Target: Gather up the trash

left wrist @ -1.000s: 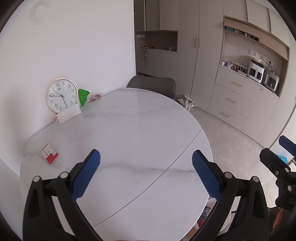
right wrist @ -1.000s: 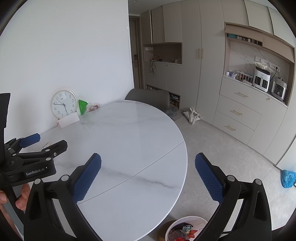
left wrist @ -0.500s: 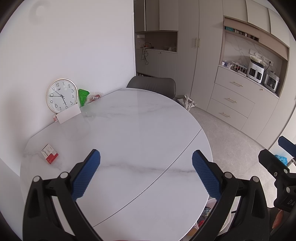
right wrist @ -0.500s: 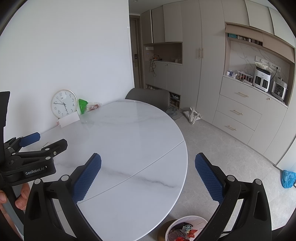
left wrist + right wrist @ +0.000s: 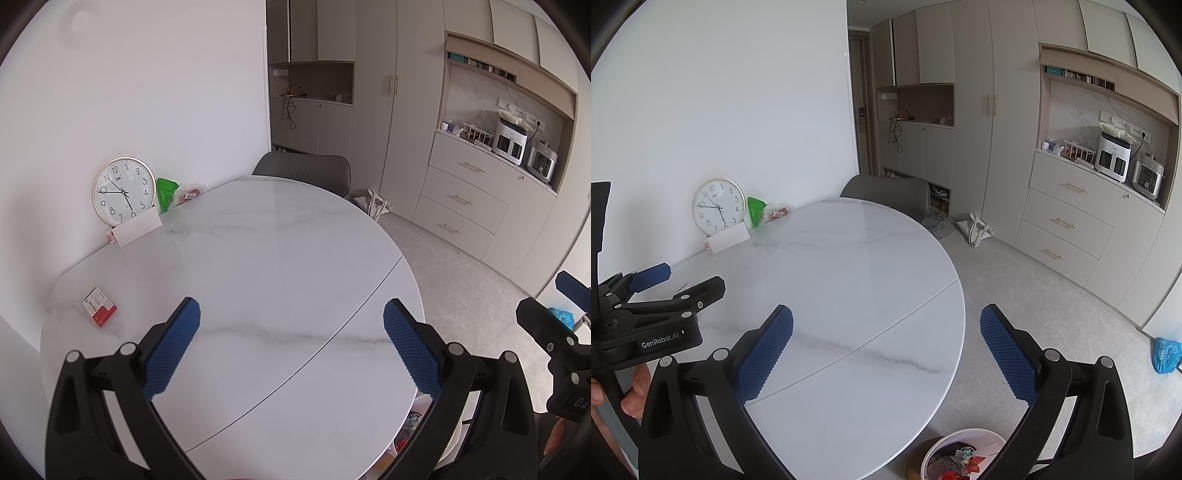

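My left gripper (image 5: pixel 291 314) is open and empty above the near part of the white marble table (image 5: pixel 266 258). My right gripper (image 5: pixel 886 319) is open and empty over the table's right edge (image 5: pixel 955 295). A small red and white box (image 5: pixel 99 306) lies at the table's left side. A green wrapper (image 5: pixel 166 194) and a clear packet with red contents (image 5: pixel 190 192) lie at the far edge by the wall. A white bin (image 5: pixel 960 456) with colourful trash stands on the floor below the table's right edge. The left gripper also shows in the right wrist view (image 5: pixel 676 282).
A round clock (image 5: pixel 123 190) leans on the wall behind a white card (image 5: pixel 137 229). A grey chair (image 5: pixel 306 173) stands at the table's far side. A cloth bag (image 5: pixel 977 227) and a blue bag (image 5: pixel 1166 354) lie on the floor. Cabinets line the right wall.
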`<state>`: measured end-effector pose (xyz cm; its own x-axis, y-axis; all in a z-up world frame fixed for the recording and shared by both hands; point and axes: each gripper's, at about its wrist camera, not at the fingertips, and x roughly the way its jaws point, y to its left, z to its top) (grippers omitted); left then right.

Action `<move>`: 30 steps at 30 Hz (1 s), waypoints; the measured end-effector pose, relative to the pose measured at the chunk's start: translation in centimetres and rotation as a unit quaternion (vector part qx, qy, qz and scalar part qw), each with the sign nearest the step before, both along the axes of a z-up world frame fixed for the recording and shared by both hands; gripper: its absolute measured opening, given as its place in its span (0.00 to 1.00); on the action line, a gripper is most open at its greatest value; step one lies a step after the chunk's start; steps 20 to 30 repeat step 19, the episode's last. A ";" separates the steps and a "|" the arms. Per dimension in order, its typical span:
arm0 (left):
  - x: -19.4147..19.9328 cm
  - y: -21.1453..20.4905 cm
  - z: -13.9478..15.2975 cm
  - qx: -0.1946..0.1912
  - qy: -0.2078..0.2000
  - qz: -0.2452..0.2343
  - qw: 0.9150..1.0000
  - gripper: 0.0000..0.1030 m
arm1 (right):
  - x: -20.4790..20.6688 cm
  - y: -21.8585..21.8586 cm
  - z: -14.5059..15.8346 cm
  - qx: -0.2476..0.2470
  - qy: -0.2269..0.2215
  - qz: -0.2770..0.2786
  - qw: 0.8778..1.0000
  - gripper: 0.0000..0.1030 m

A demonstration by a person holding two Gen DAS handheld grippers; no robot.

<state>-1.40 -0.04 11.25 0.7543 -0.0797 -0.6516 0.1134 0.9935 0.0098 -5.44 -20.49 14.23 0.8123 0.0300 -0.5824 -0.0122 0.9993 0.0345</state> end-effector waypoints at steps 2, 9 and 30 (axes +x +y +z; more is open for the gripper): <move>0.0 0.0 0.0 0.003 -0.003 0.002 1.000 0.92 | 0.0 0.0 0.0 0.000 0.000 0.000 1.000 0.98; -0.1 0.0 0.1 0.002 -0.002 0.002 1.000 0.92 | -0.1 0.0 -0.1 0.000 0.001 0.000 1.000 0.98; 0.0 0.0 0.1 0.000 0.004 -0.001 1.000 0.92 | -0.3 0.0 -0.2 -0.001 0.002 0.000 1.000 0.98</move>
